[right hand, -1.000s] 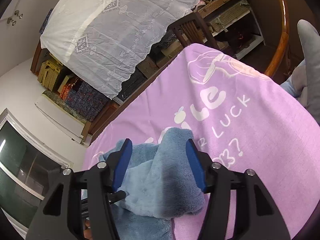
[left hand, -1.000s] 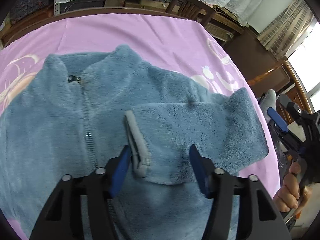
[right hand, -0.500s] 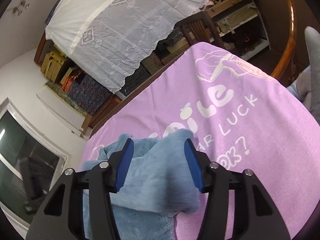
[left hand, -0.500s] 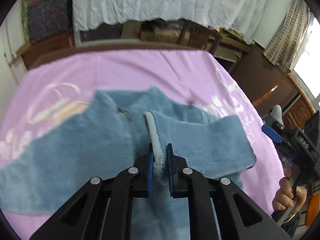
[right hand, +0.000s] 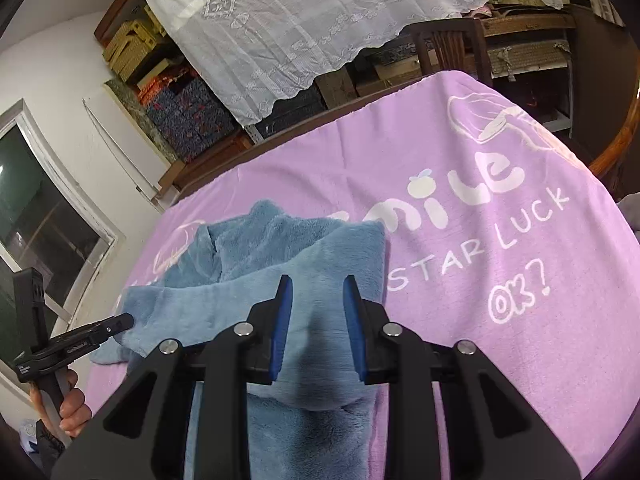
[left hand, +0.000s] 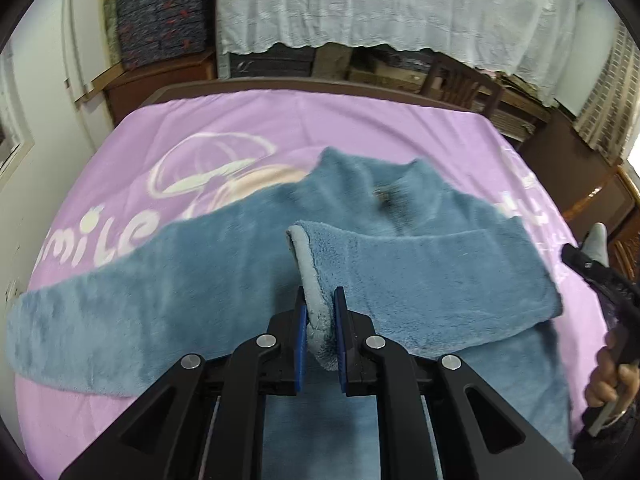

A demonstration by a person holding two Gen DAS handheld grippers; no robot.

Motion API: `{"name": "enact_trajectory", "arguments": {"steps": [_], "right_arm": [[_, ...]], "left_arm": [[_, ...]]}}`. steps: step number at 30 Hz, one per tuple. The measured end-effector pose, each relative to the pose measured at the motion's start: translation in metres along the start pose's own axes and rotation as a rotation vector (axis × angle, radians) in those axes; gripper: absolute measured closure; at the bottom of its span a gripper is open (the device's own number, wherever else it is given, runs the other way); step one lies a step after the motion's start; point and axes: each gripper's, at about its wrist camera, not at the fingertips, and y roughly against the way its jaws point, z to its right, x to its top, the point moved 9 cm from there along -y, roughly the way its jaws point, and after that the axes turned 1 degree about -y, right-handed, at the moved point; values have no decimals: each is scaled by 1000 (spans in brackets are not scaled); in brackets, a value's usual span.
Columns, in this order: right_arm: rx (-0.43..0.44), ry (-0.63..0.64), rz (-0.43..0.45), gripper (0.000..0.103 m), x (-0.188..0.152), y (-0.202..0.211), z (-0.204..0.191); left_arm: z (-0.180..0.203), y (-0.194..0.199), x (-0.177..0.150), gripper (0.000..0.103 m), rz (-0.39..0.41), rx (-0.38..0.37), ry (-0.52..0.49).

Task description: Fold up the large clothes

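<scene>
A blue fleece zip jacket (left hand: 192, 268) lies on a purple blanket (left hand: 320, 120). One sleeve (left hand: 432, 280) is folded across its chest, and the other stretches out to the left. My left gripper (left hand: 320, 312) is shut on the grey-lined cuff (left hand: 310, 264) of the folded sleeve and holds it raised. My right gripper (right hand: 317, 304) sits at the jacket's (right hand: 256, 240) folded shoulder edge (right hand: 352, 256), its blue pads (right hand: 285, 300) drawn in with fleece bunched between them. From the left wrist view, the right gripper (left hand: 592, 272) shows at the far right.
The blanket (right hand: 480, 184) covers a wooden-rimmed table (right hand: 624, 136). Behind it are a chair (right hand: 448, 44), lace-draped furniture (right hand: 320, 8) and stacked boxes (left hand: 160, 12). A hand (right hand: 72, 404) grips the left tool, and another hand (left hand: 608, 380) grips the right one.
My left gripper went from open around the cuff to shut on it, then drew back and lifted it. My right gripper's jaws narrowed onto the folded fleece edge.
</scene>
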Motion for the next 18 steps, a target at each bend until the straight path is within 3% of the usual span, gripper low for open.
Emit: {"name": "enact_trajectory", "arguments": {"steps": [4, 6, 9, 14, 18], "right_arm": [[-73, 45, -70, 78, -13, -17, 2], [-160, 80, -141, 85, -27, -34, 10], [-231, 106, -162, 85, -31, -41, 17], [-206, 83, -165, 83, -30, -40, 19], [-131, 38, -75, 83, -12, -21, 13]], "left_arm": [[-13, -19, -15, 88, -37, 16, 15], [-16, -27, -22, 83, -52, 46, 0], [-20, -32, -31, 64, -44, 102, -22], [-28, -16, -24, 59, -10, 105, 14], [-12, 1, -15, 58, 40, 85, -26]]}}
